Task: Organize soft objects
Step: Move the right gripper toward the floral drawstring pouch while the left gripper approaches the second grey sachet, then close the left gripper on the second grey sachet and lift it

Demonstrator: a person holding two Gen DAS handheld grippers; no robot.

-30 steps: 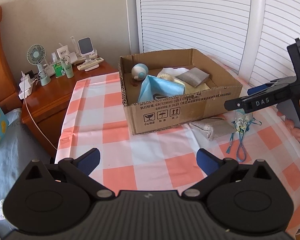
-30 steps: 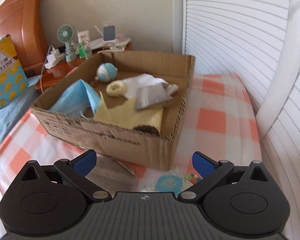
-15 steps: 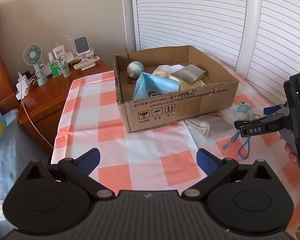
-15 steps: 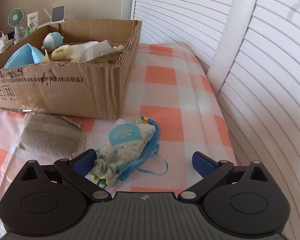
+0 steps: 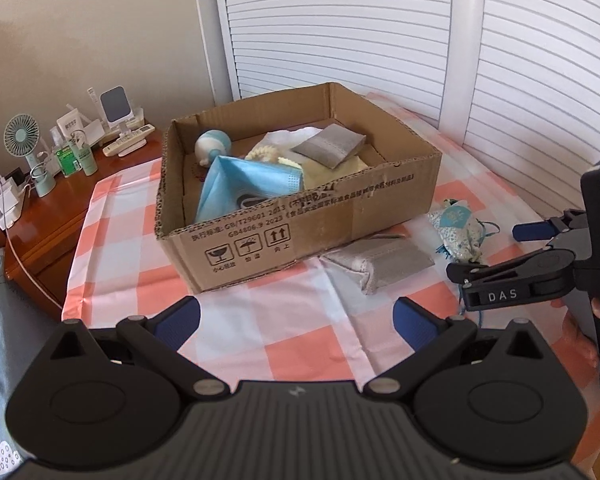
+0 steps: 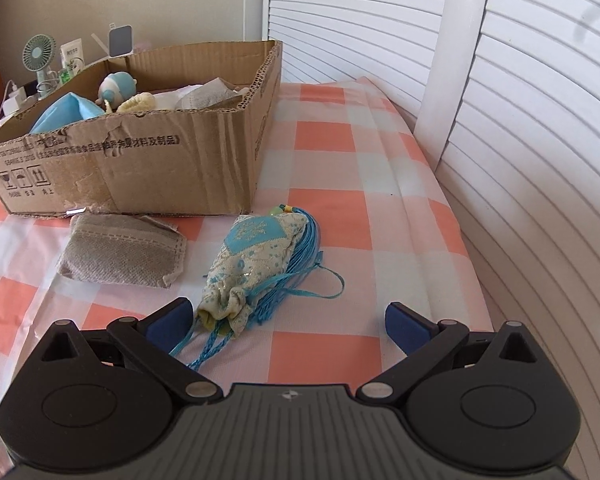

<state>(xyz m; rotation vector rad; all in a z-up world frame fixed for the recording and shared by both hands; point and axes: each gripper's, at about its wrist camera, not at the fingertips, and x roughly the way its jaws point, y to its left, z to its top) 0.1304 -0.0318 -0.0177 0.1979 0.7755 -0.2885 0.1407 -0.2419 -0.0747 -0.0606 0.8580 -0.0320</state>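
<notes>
A cardboard box (image 5: 340, 216) (image 6: 140, 168) on the checked tablecloth holds a blue face mask (image 5: 248, 188), a small blue-and-white plush (image 5: 212, 146), a grey pouch (image 5: 328, 148) and pale cloths. In front of the box lie a grey fabric pouch (image 6: 120, 250) (image 5: 376, 264) and a blue-patterned drawstring sachet (image 6: 252, 260) (image 5: 458, 232) with blue cords. My right gripper (image 6: 288, 320) is open, low over the table, its left finger beside the sachet's tied end. It shows at the right of the left wrist view (image 5: 488, 260). My left gripper (image 5: 296, 316) is open and empty, in front of the box.
White louvred doors (image 6: 500, 100) run along the table's far and right sides. A wooden nightstand (image 5: 40, 216) at the left carries a small fan (image 5: 22, 138), bottles and a phone stand. The table's right edge (image 6: 476, 280) is close to the sachet.
My right gripper has moved down and closer to the sachet, which now lies between its fingers' reach. My left gripper has drifted slightly towards the box.
</notes>
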